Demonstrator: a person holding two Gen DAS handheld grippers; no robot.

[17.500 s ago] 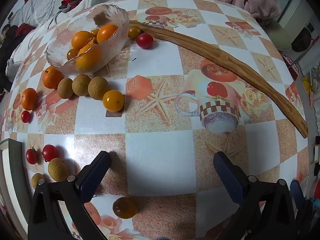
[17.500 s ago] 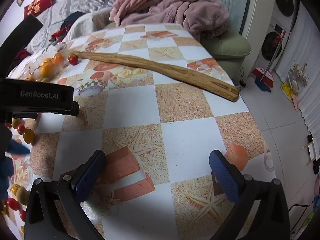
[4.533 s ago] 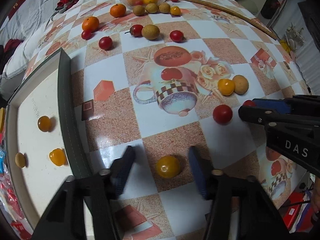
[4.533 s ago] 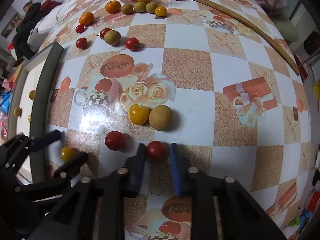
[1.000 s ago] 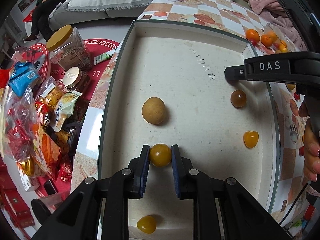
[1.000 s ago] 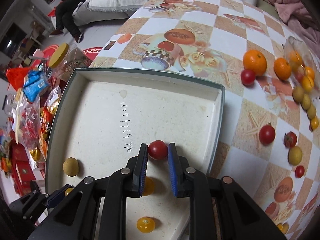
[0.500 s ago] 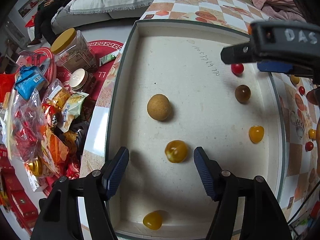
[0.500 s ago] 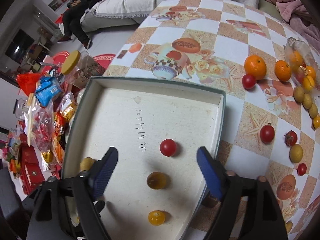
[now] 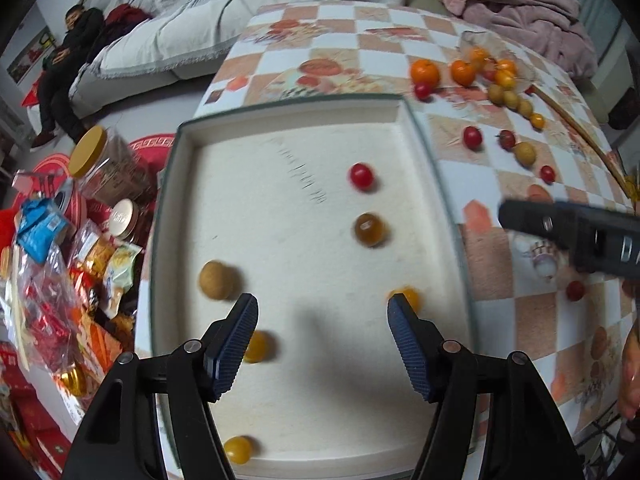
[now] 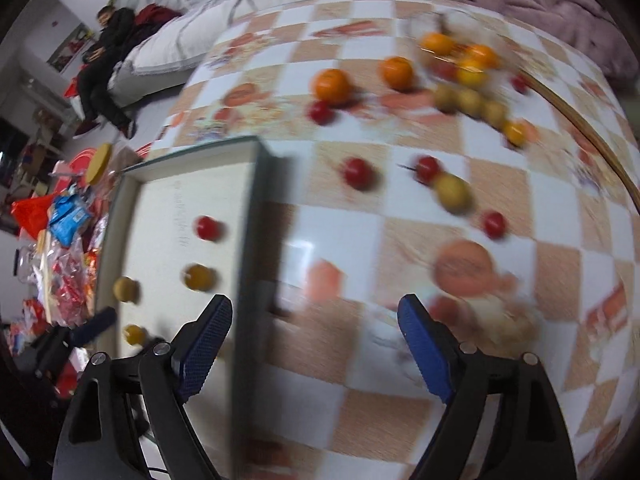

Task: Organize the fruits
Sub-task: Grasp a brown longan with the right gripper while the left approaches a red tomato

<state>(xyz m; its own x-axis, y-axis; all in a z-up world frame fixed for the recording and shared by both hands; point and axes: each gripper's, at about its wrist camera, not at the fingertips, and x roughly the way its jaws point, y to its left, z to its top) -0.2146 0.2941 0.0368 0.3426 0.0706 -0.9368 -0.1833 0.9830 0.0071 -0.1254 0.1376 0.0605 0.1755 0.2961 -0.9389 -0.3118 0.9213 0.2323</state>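
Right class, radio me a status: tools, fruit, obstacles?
Left tool open, empty. Right tool open, empty. Six fruits in tray, red tomato included. Nothing in the way.

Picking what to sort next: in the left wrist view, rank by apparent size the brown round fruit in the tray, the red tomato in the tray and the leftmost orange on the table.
1. brown round fruit, though it sits nearest the camera
2. leftmost orange
3. red tomato

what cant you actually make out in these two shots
- Right wrist view: motion blur smears the glass bowl and its fruit; a count is impossible.
- Left wrist view: a left gripper finger covers part of an orange fruit.
- Left wrist view: writing on the tray floor is too blurred to read.
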